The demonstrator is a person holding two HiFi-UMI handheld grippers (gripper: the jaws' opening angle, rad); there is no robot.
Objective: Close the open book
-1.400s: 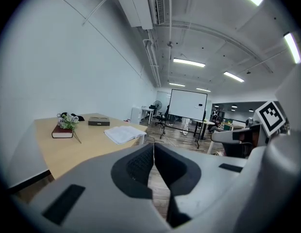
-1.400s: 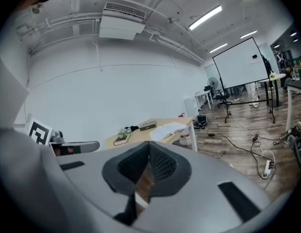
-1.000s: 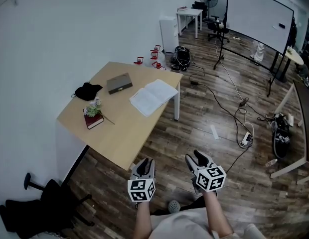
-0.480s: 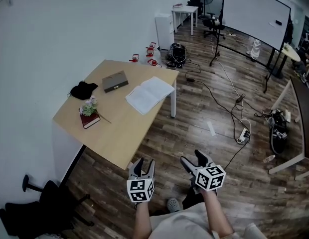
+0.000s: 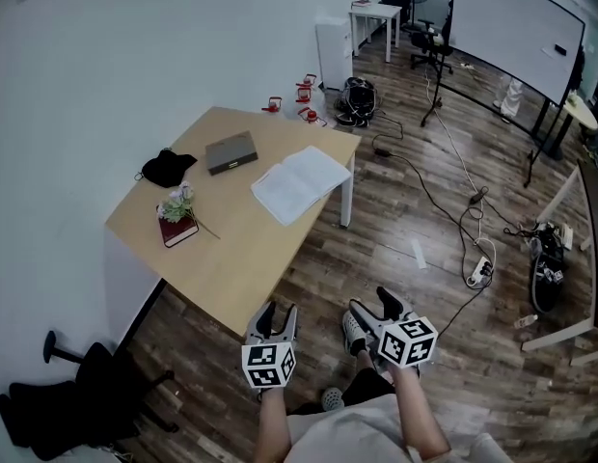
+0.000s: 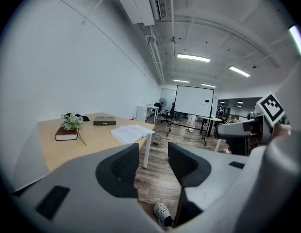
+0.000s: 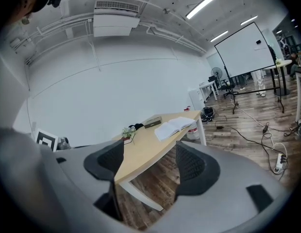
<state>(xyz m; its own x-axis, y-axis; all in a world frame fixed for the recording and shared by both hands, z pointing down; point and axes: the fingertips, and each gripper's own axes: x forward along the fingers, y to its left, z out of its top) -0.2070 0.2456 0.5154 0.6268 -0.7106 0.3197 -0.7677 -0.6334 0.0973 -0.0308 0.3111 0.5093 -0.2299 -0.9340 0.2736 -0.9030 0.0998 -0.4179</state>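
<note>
The open book (image 5: 301,183) lies with its white pages up near the right edge of the wooden table (image 5: 241,249). It also shows as the open book (image 6: 131,132) in the left gripper view and the open book (image 7: 175,126) in the right gripper view. Both grippers hang over the floor, short of the table's near corner and far from the book. My left gripper (image 5: 278,314) (image 6: 153,152) and my right gripper (image 5: 369,307) (image 7: 149,152) are open. Their jaws have just been opening, with nothing between them.
On the table lie a grey closed book (image 5: 231,152), a red book with flowers (image 5: 180,230) and a black item (image 5: 168,168). A black chair (image 5: 77,394) stands at the lower left. Cables and a power strip (image 5: 477,270) lie on the floor to the right.
Both grippers' jaws have spread from nearly closed to wide apart. The grippers have shifted slightly toward the table's near corner.
</note>
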